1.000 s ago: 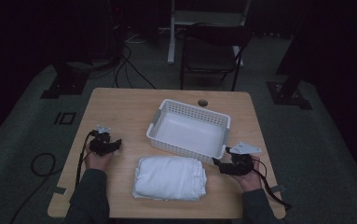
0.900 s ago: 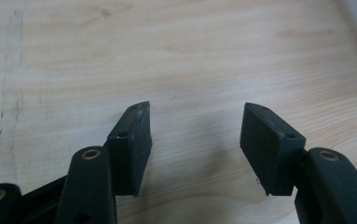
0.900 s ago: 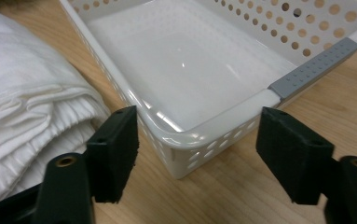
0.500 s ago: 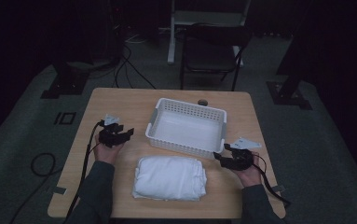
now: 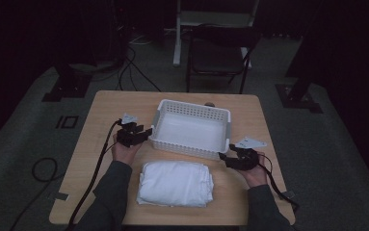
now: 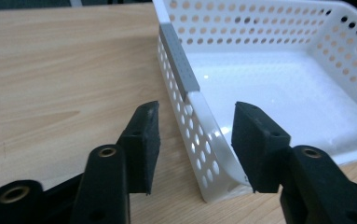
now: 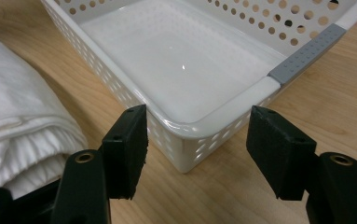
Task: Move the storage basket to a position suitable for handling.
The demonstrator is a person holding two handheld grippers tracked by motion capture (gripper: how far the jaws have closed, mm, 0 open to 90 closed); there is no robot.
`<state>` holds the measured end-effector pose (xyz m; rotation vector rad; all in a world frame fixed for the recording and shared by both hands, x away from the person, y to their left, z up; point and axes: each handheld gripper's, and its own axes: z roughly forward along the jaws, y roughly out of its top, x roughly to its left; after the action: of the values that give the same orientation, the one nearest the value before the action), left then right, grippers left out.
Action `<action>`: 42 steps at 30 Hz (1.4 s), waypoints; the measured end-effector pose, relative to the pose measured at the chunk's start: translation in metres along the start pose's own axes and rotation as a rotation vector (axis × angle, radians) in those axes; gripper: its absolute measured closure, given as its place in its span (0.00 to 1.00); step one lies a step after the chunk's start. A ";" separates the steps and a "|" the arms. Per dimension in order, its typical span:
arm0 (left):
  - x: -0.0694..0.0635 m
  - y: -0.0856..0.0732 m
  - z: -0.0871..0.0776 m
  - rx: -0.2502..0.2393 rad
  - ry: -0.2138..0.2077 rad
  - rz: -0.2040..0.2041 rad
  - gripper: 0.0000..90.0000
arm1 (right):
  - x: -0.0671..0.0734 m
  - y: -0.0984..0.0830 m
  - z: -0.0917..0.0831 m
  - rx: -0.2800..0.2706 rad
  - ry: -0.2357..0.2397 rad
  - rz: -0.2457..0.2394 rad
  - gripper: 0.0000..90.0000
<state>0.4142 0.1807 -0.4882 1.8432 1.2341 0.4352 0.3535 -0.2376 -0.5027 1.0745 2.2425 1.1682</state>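
Tabletop (image 5: 100,110): light wood, mid-frame in the high view. White perforated plastic basket (image 5: 190,129) sits at its centre, empty, with grey grip strips on the short rims. Folded white towel (image 5: 175,183) lies below it in the frame, near but apart from the basket.

My left gripper (image 5: 135,135) is released at the basket's left end. In the left gripper view the jaws straddle the near-left corner wall (image 6: 199,140), one jaw outside, one over the inside, neither touching.

My right gripper (image 5: 233,159) is also released, at the lower-right corner. In the right gripper view the jaws are spread wide on either side of the corner (image 7: 185,140), well clear of it.

Risks, as I judge them:
- Both grips are on corners, not on the grey strips. The curved, slick rim could slip out when I clench.
- The corners are diagonal, so an uneven lift twists or tilts the basket.
- A thin perforated wall may flex under a hard pinch.
- The right jaw nearest the towel could snag its folded edge (image 7: 36,140) if I drift that way.
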 end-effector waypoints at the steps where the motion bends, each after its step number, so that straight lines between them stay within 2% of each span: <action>1: 0.000 -0.001 0.001 0.008 -0.001 0.006 0.60 | 0.000 0.001 0.001 0.000 -0.001 0.002 0.43; 6: -0.003 -0.002 0.002 0.019 0.001 0.030 0.70 | -0.003 0.002 0.008 0.010 0.003 0.004 0.47; 8: -0.004 -0.003 0.001 0.026 -0.006 0.045 0.75 | -0.003 0.004 0.016 0.018 0.005 -0.001 0.49; 11: -0.005 -0.003 0.000 0.029 -0.002 0.052 0.80 | -0.004 0.006 0.020 0.012 0.025 0.014 0.51; 20: -0.011 -0.004 -0.008 0.047 0.035 0.102 0.80 | -0.003 0.011 0.028 0.028 0.006 -0.002 0.53; 36: -0.002 -0.012 -0.021 0.035 0.064 0.081 0.80 | -0.005 0.029 0.052 0.042 0.019 -0.004 0.56; 42: -0.001 -0.013 -0.025 0.035 0.068 0.088 0.80 | -0.004 0.032 0.056 0.046 0.025 -0.006 0.55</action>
<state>0.3897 0.1933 -0.4844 1.9318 1.2164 0.5314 0.4060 -0.2004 -0.5090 1.0761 2.3004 1.1384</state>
